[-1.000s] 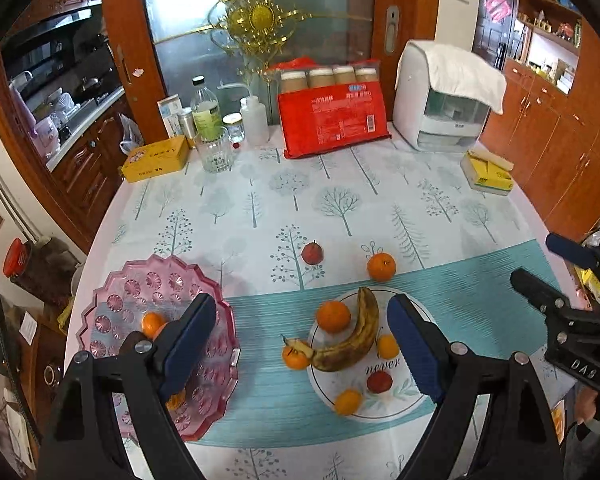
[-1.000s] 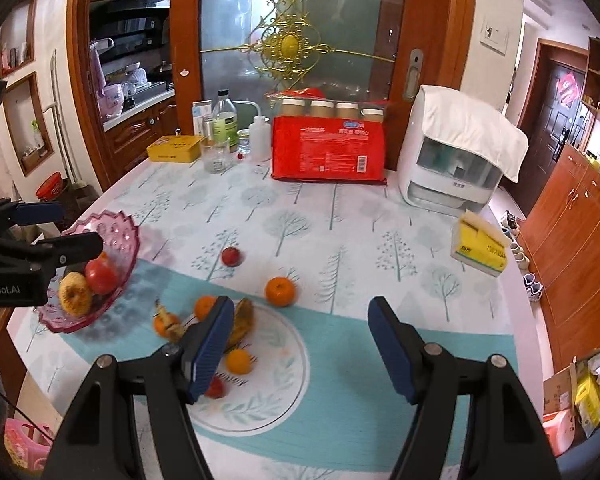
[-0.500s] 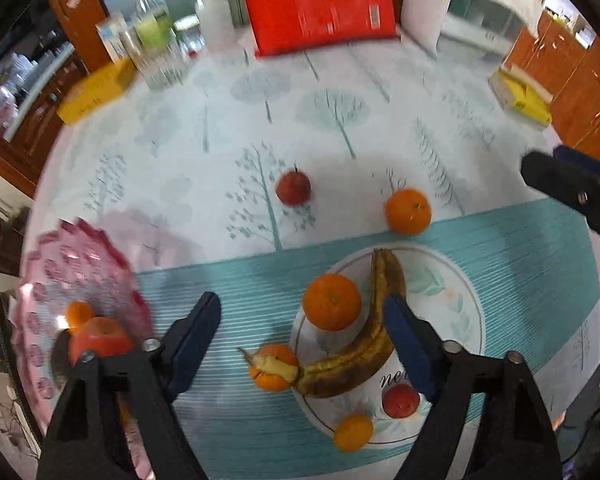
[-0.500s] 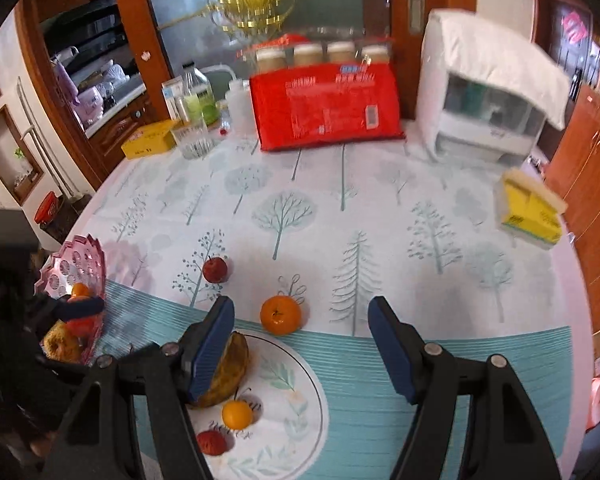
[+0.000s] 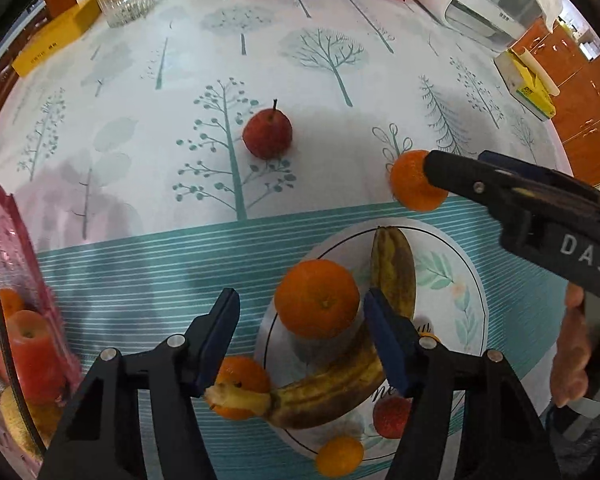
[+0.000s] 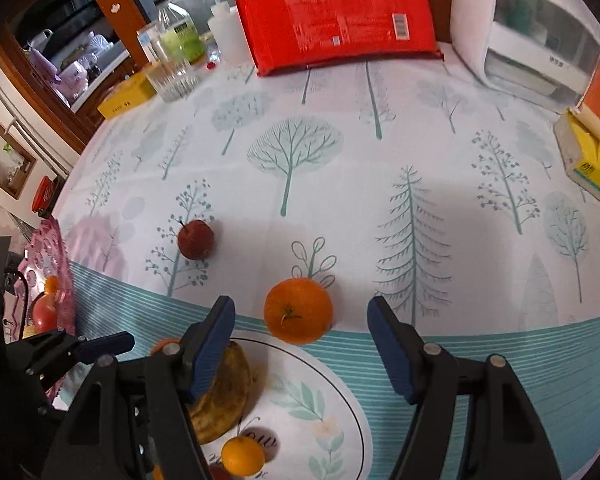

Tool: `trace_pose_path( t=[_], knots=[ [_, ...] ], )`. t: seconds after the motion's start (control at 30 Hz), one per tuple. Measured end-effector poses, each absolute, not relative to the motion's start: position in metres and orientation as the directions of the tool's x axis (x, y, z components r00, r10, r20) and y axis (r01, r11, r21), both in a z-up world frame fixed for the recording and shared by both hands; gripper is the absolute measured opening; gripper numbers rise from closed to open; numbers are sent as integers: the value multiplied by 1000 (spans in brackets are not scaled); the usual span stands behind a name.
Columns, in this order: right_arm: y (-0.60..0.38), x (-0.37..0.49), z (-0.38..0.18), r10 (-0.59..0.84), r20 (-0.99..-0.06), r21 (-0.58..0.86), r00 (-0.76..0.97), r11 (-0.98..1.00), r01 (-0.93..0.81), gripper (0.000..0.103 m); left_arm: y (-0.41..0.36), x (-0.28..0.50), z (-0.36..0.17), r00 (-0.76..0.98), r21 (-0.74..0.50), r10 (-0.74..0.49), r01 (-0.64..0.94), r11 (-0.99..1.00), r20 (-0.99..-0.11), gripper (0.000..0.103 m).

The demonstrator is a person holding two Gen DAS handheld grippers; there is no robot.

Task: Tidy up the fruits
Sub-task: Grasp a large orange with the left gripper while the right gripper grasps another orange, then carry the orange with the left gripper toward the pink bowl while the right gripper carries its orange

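Two open tongs are held low over scattered fruit: the left gripper (image 5: 302, 316) is spread around an orange (image 5: 317, 299) on the plate (image 5: 470, 280), the right gripper (image 6: 300, 322) around another orange (image 6: 298, 310) just beyond the plate's far rim, seemingly for grasping.

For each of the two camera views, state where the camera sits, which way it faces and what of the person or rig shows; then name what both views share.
Left wrist: on the left gripper, angled down at the plate; its open fingers flank an orange; the right gripper and a hand show.
Right wrist: on the right gripper, open around the loose orange; the left gripper shows.
Shared: red fruit, banana.
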State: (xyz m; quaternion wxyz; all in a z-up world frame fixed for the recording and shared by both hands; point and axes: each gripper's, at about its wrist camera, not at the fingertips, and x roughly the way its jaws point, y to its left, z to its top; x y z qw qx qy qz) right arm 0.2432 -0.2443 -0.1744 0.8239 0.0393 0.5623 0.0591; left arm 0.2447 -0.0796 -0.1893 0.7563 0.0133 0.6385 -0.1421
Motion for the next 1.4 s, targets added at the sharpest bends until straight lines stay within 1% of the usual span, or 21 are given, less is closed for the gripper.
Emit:
trace_pose_path(
  t=[0.13, 0.23, 0.3, 0.33, 0.43, 0.67, 0.8, 1.07, 1.4],
  knots=[
    [-245, 246, -187, 149, -932, 142, 332, 989, -46, 66, -83, 248, -197, 120, -183, -215, 230, 956, -969, 61],
    [-247, 248, -195, 157, -937, 153, 314, 988, -38, 61, -85, 248, -203, 105, -193, -221, 229, 954, -970, 54],
    [-248, 249, -199, 165, -939, 163, 302, 986, -32, 55, -86, 248, -207, 95, -203, -229, 223, 953, -969, 50],
    [-249, 250, -201, 186, -936, 186, 299, 982, -30, 54, -86, 249, -208, 93, -209, -234, 219, 953, -968, 49],
    [-247, 250, -202, 215, -929, 213, 302, 976, -42, 46, -86, 249, -209, 96, -218, -243, 217, 951, -965, 46],
    [-236, 245, -200, 161, -933, 147, 321, 987, -68, 45, -77, 243, -207, 109, -234, -259, 200, 951, -960, 44],
    [-238, 241, -198, 190, -931, 182, 311, 982, -55, 44, -71, 236, -198, 144, -225, -254, 194, 955, -956, 43],
    [-239, 205, -170, 199, -908, 200, 369, 979, -36, 43, -67, 220, -154, 252, -189, -242, 219, 957, -937, 43],
    [-235, 133, -119, 203, -851, 215, 485, 976, -31, 43, -70, 158, -100, 339, -139, -229, 272, 952, -913, 43]
  ],
)
